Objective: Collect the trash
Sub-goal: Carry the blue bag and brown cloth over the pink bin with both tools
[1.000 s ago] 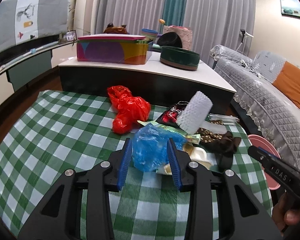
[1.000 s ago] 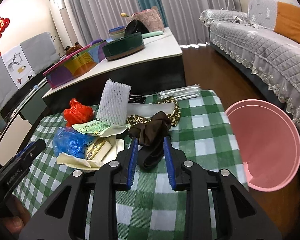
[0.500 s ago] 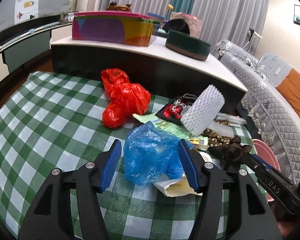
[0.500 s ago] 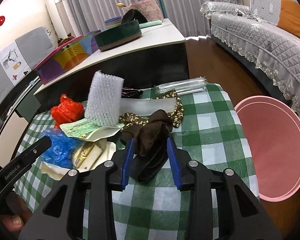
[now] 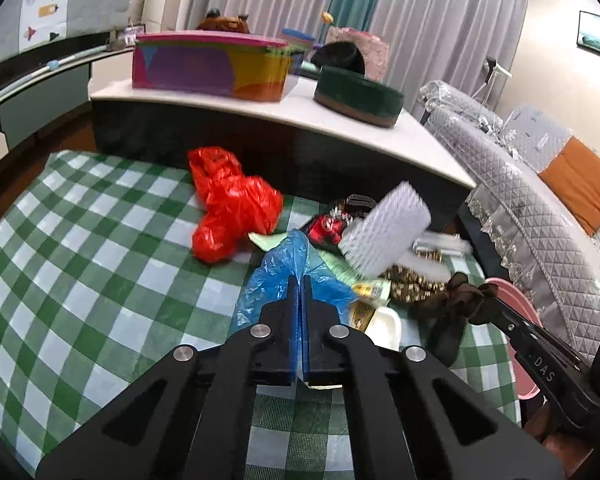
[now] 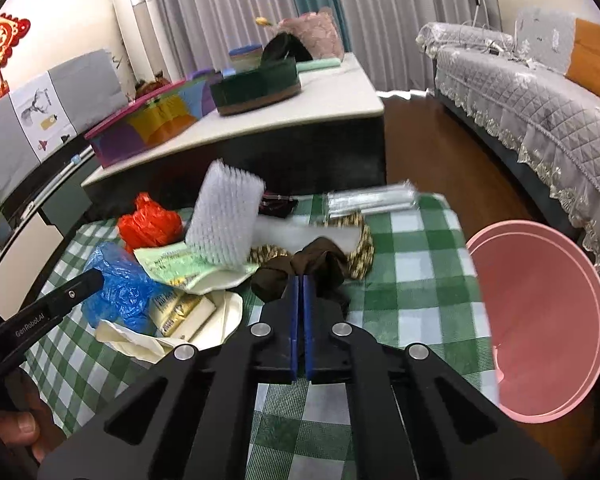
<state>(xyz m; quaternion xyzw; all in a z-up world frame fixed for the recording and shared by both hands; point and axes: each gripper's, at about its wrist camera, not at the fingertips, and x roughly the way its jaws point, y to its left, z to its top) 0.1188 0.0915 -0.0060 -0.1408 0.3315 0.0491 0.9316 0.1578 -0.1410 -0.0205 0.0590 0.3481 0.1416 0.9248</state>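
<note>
1. On the green checked table, the left gripper was open around the blue bag a moment ago. Now its fingers are pinched together on the bag.
2. Beside it, the right gripper has also snapped closed, clamping the brown cloth.
3. Both pieces of trash look caught, so lifting can come next.
4. Next to the table waits the pink bin, probably where they go.

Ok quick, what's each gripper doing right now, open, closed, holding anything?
Left gripper: closed, pinching the blue plastic bag.
Right gripper: closed, pinching the dark brown cloth.
</note>
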